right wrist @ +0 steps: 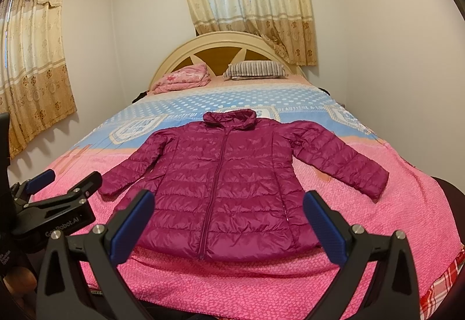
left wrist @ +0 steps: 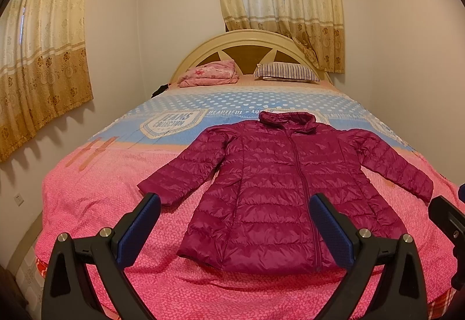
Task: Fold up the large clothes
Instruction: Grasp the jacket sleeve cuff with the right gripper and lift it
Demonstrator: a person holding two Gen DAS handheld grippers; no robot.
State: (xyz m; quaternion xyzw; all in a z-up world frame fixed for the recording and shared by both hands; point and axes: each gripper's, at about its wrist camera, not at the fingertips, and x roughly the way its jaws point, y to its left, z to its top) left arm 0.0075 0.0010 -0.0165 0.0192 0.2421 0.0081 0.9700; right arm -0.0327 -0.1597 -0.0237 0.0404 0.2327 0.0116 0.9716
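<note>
A magenta quilted puffer jacket (left wrist: 279,183) lies flat on the bed, zipped, front side up, both sleeves spread out, collar toward the headboard. It also shows in the right wrist view (right wrist: 232,183). My left gripper (left wrist: 235,221) is open and empty, hovering above the jacket's hem near the foot of the bed. My right gripper (right wrist: 229,218) is open and empty, also above the hem. The left gripper shows at the left of the right wrist view (right wrist: 62,177), and part of the right gripper shows at the right edge of the left wrist view.
The bed (left wrist: 96,203) has a pink and blue cover. A folded pink blanket (left wrist: 209,74) and a striped pillow (left wrist: 286,71) lie by the headboard (left wrist: 247,40). Walls and curtains (left wrist: 43,58) stand close on both sides.
</note>
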